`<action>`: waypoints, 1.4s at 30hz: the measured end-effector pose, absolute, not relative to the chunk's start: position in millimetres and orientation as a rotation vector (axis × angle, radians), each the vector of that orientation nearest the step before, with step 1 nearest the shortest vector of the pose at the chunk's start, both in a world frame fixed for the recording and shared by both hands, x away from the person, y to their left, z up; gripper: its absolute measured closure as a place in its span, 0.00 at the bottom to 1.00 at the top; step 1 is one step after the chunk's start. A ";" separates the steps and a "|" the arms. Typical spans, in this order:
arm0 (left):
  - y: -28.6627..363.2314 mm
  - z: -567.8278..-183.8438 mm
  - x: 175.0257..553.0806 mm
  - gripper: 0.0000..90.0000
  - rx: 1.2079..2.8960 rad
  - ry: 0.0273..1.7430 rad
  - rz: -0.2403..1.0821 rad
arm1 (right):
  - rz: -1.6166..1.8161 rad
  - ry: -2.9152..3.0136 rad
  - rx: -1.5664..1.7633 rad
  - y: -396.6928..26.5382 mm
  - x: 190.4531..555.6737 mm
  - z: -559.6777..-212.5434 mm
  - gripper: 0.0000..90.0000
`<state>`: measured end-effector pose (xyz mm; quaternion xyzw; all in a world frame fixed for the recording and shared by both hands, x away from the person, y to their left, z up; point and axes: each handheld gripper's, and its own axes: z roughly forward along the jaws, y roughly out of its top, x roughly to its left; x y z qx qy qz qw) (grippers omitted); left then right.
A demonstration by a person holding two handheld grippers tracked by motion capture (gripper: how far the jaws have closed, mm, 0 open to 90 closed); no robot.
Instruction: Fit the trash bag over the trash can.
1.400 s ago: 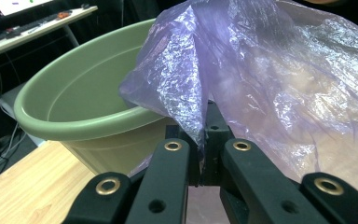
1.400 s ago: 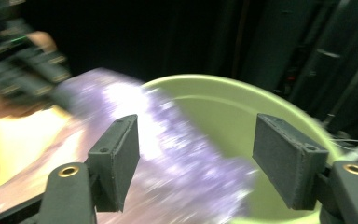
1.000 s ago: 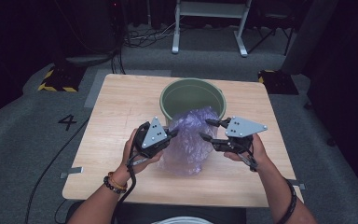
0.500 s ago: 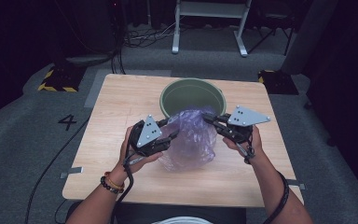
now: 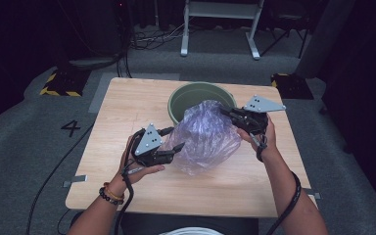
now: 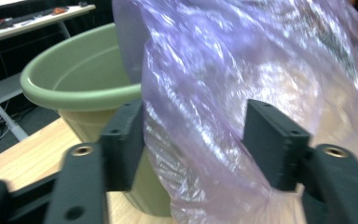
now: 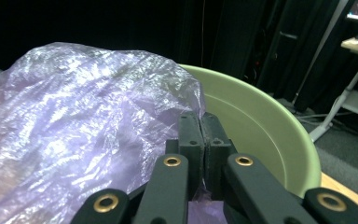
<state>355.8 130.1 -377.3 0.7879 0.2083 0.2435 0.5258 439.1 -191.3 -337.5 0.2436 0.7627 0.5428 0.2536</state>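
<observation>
Overhead, the pale wooden surface stands on grey carpet in a dark room with cables and a white frame behind; the crumpled purple plastic bag lies on it against the green bucket, its long axis running from the near left toward the bucket's rim at the far right. Along the left tongs, the jaws stand spread with bag film loose between them, having just opened. Along the right tongs, the jaws are pressed together, pinching the bag's upper edge over the bucket.
</observation>
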 end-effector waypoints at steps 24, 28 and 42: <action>119.0 -381.3 349.0 0.99 1.936 0.406 0.650 | 1.482 2.030 0.458 -231.0 368.4 -335.4 0.40; 119.7 -380.4 348.8 0.99 1.917 0.420 0.645 | 1.501 2.030 0.418 -237.7 354.0 -338.1 0.38; 133.8 -374.2 359.0 0.99 1.834 0.473 0.554 | 1.360 2.075 0.216 -224.0 330.0 -381.3 0.74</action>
